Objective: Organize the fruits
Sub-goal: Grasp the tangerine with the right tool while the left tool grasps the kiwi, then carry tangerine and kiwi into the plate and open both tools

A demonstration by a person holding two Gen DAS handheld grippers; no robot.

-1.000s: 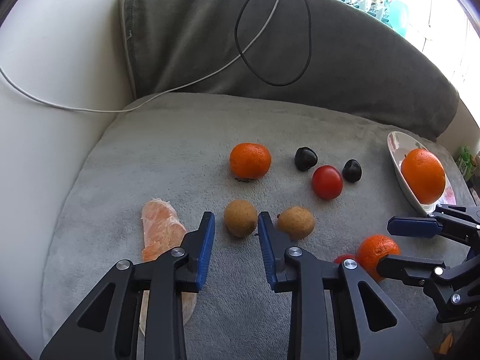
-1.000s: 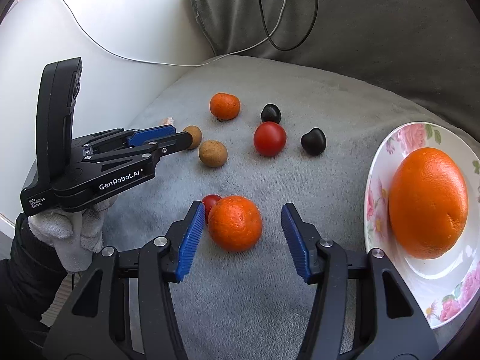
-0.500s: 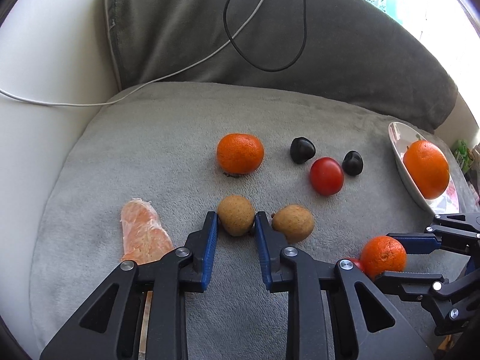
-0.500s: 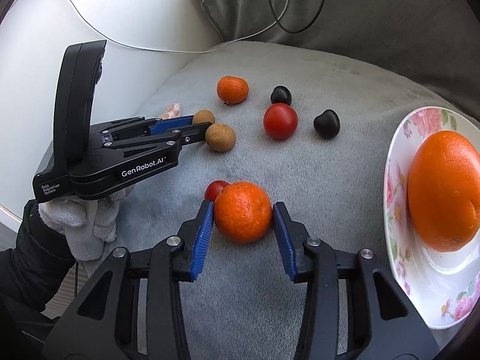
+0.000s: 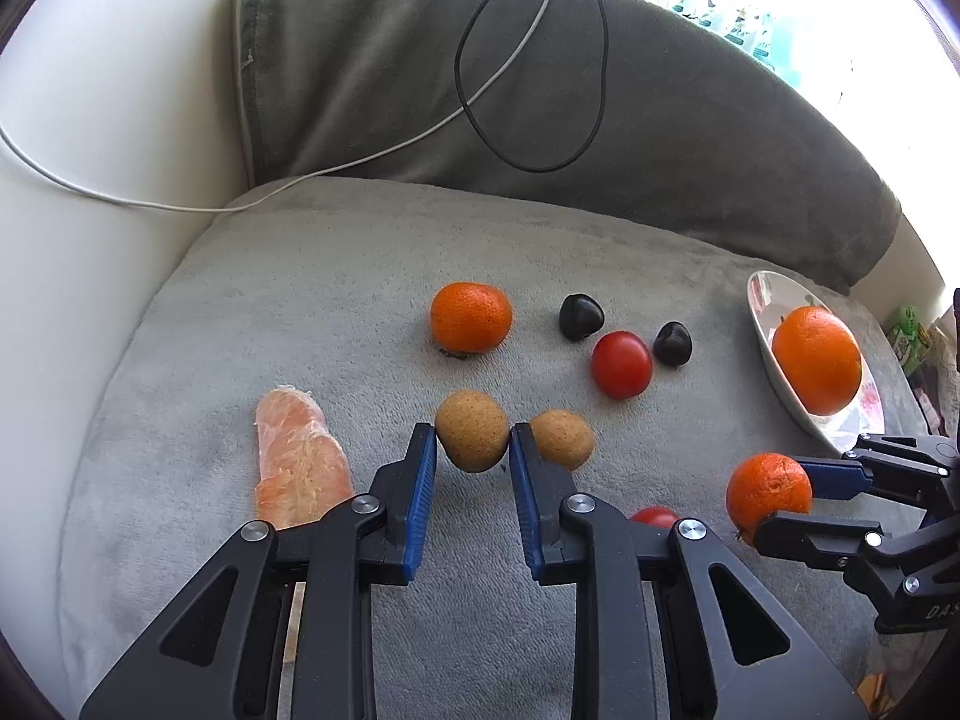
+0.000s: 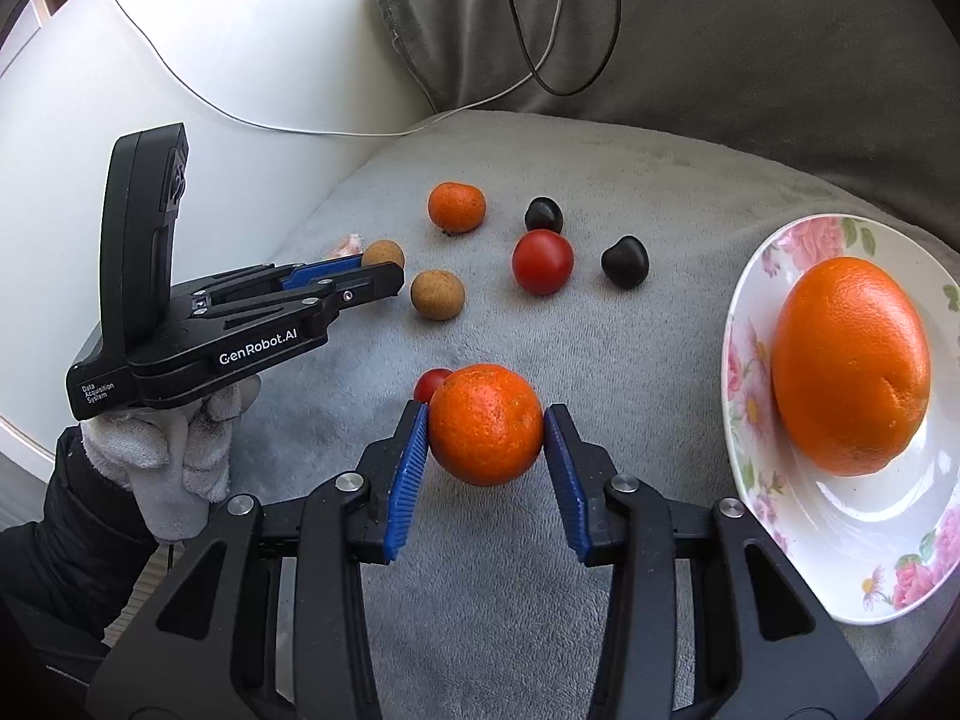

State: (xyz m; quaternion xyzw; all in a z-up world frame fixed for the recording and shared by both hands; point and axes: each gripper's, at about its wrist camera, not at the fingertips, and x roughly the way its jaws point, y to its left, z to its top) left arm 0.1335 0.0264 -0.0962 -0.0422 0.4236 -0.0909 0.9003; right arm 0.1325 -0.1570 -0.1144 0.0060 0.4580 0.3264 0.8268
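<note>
My left gripper [image 5: 471, 438] is shut on a brown kiwi [image 5: 471, 429] and holds it just above the grey cushion [image 5: 300, 312]. A second kiwi [image 5: 562, 437] lies right beside it. My right gripper [image 6: 486, 420] is shut on a tangerine [image 6: 485, 423], which also shows in the left wrist view [image 5: 768, 489]. A small red tomato [image 6: 431, 382] lies behind the tangerine. A floral plate [image 6: 840, 552] at the right holds a large orange [image 6: 849, 363]. Another tangerine [image 5: 471, 317], a red tomato [image 5: 621, 364] and two dark fruits [image 5: 579, 315] [image 5: 672, 343] lie on the cushion.
A wrapped peeled citrus piece [image 5: 298, 462] lies left of my left gripper. A grey back cushion [image 5: 600, 90] with a black cable [image 5: 528, 60] and a white cable [image 5: 120, 198] stands behind. A white armrest [image 5: 90, 180] bounds the left side.
Both grippers closed: the left onto the brown kiwi, the right onto the tangerine. Both fruits now sit clamped between the pads and look slightly raised.
</note>
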